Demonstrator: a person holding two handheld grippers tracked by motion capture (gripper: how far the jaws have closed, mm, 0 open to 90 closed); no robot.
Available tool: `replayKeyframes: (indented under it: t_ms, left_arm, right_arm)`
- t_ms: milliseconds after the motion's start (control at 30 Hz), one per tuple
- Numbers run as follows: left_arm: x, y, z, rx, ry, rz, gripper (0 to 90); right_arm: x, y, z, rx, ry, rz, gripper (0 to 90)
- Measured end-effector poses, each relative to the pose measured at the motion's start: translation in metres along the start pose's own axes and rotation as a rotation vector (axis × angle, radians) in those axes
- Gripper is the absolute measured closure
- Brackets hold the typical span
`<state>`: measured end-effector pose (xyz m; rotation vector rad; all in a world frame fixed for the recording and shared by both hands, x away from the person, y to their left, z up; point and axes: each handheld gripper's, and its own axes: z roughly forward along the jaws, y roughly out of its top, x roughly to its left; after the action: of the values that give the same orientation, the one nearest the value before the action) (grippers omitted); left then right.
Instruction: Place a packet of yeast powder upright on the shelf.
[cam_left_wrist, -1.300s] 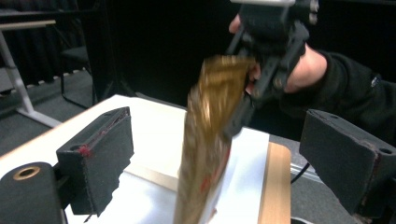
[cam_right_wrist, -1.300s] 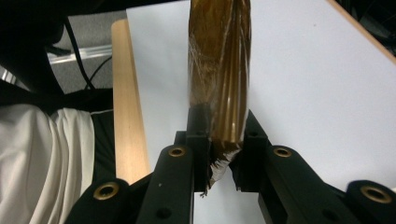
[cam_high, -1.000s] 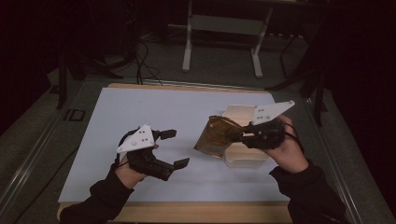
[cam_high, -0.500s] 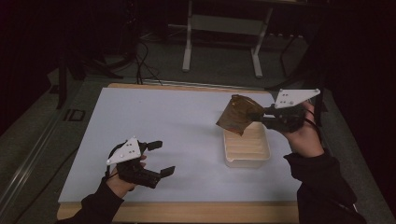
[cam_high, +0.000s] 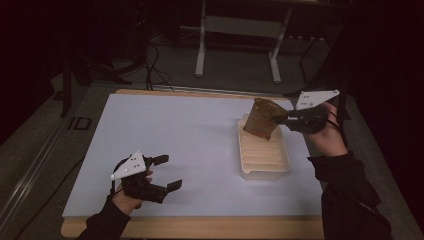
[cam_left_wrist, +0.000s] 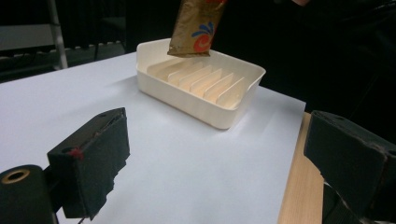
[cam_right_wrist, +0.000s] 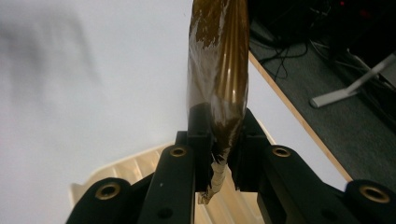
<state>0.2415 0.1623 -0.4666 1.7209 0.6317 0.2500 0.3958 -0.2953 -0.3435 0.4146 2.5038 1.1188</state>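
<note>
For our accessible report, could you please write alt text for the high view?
The right hand-held gripper holds a brown packet above the far end of a cream ribbed tray on a white table. The left hand-held gripper rests open near the front edge.

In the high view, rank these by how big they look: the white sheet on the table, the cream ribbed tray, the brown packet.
1. white sheet, by far the largest.
2. cream ribbed tray.
3. brown packet, clamped in the right tool; held above the tray, so nearer the camera, yet it looks smaller.
</note>
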Motion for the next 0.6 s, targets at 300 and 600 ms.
replayKeyframes:
  t_ms: [300, 600]
  left_arm:
    - [0.003, -0.006, 0.001, 0.005, 0.007, -0.023, 7.6]
    - [0.006, -0.007, -0.003, -0.012, 0.009, -0.051, 7.6]
  right_arm:
    - [-0.01, -0.008, 0.014, 0.073, -0.031, -0.044, 80.2]
    - [-0.015, -0.009, 0.031, 0.093, -0.01, -0.048, 80.2]
